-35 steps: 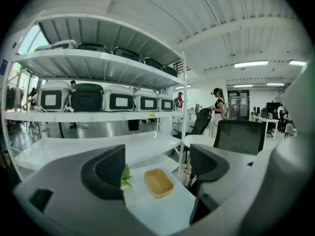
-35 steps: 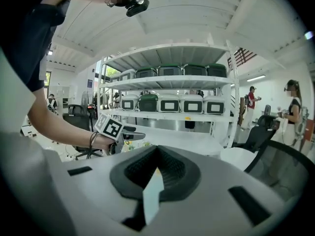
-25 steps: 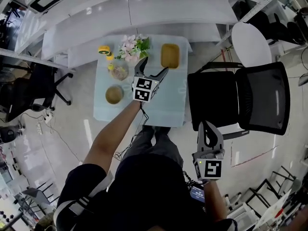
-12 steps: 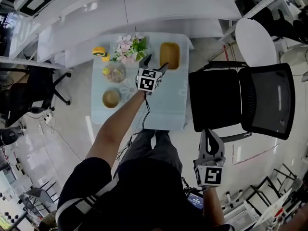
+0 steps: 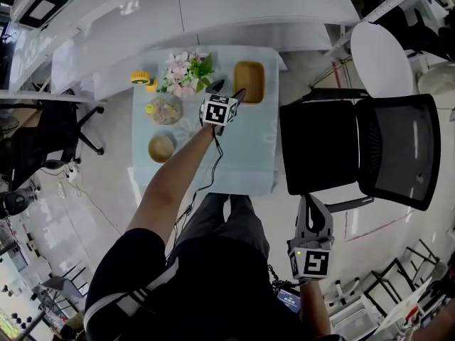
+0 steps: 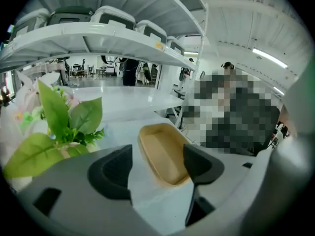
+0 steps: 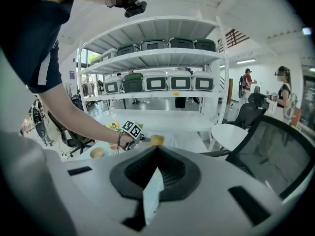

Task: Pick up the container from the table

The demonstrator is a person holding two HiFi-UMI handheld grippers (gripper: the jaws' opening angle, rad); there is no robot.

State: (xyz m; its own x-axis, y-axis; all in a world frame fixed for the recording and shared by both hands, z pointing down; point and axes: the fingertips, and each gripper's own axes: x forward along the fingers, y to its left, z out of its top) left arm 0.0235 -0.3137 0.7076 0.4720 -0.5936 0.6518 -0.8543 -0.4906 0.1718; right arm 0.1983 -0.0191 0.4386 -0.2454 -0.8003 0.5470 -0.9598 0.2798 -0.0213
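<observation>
Closest to me, the right hand-held gripper (image 5: 311, 208) hangs low at my side, off the surface and next to the black mesh chair (image 5: 355, 148). Its jaws are pressed together with nothing between them.

Further out lies the pale blue surface (image 5: 242, 162), with my left arm (image 5: 178, 183) stretched across it. On its left side sits a small round tan bowl (image 5: 161, 148), and just beyond that a clear bowl (image 5: 166, 109) with mixed contents I cannot make out.

The left hand-held gripper (image 6: 156, 167) is tilted down over the far part of the surface. Its jaws are apart and closing, one on each side of the near end of the container (image 6: 161, 149) — a shallow, empty tan oblong tray lying flat near the far right corner. The right pad looks to be at the tray's rim, while the left pad shows a gap beside it, so there is no grip on it yet.

Just left of the container stands a bunch of pink and white flowers (image 5: 185, 72) with broad green leaves, and a yellow roll (image 5: 140, 77) lies at the far left corner.

Past the surface runs white shelving (image 6: 98, 38) carrying bins — and off to the right, a round white table (image 5: 386, 59).
</observation>
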